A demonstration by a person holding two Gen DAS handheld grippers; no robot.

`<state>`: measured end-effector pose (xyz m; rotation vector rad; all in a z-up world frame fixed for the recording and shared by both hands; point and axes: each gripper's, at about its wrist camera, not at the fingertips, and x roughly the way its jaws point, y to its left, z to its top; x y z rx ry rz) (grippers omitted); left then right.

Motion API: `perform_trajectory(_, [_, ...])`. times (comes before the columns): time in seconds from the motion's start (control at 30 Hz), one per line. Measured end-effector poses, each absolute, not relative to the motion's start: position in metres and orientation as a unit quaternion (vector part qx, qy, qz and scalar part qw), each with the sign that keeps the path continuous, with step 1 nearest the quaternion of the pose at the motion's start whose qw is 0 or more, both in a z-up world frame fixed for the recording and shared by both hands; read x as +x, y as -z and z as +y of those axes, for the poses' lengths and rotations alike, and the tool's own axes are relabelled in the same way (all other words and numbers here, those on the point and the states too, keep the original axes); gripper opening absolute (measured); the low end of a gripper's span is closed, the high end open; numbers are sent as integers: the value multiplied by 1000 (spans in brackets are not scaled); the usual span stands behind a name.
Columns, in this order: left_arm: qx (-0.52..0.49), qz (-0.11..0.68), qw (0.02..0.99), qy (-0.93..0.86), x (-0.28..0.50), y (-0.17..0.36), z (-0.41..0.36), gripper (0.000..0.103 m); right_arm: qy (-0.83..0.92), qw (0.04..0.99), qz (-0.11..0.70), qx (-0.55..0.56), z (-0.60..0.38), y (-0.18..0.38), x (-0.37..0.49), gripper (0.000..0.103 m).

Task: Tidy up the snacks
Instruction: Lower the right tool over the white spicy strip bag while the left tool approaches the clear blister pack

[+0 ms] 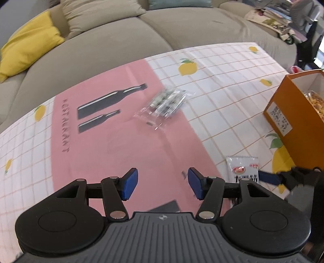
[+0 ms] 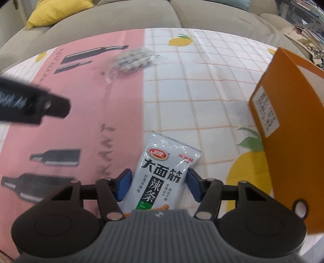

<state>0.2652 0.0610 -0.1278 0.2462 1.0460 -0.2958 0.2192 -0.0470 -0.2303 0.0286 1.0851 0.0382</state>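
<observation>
Jaws of the right gripper (image 2: 159, 185) are being held at a middling width around the lower half of a white spicy-strip snack packet (image 2: 162, 176); whether the blue pads (image 2: 123, 185) are already pressing on its edges cannot be told, though they are standing just beside them. Jaws of the left gripper (image 1: 163, 185) are being kept moderately open over the pink panel of the tablecloth (image 1: 91, 157), with nothing between them.

Lying flat on the desk, the packet is being pointed with its crimped top seam away from the camera, tipped slightly to the right, its long axis running roughly along the fingers. It is judged to be light, soft and crinkly, with a slick film that may slide, so it is best being taken across its narrow width at mid-body.

Farther off, a clear packet of small sweets (image 2: 131, 59) is lying near the sofa (image 2: 141, 18), and an orange box (image 2: 291, 141) is standing at the right.
</observation>
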Motion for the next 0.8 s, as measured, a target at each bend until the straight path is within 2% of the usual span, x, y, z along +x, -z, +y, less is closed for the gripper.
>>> perform_trajectory(0.4, [196,439,843,240,316,154,35,78,-23,876,482,15,-94,238,271,58])
perform_trajectory(0.47, [213,428,841,253,322,160,33,78,-32,883,469,9,-95,240,275,60])
perform_trajectory(0.57, [251,414,835,260,334,172,29,80,-44,890,454,-2,-94,242,273,69])
perform_trajectory(0.63, [266,413,830,263,344,177,28,82,-57,891,450,-6,-94,244,269,79])
perform_trajectory(0.8, [286,408,821,280,367,188,21,84,-63,897,438,-11,-95,246,259,80])
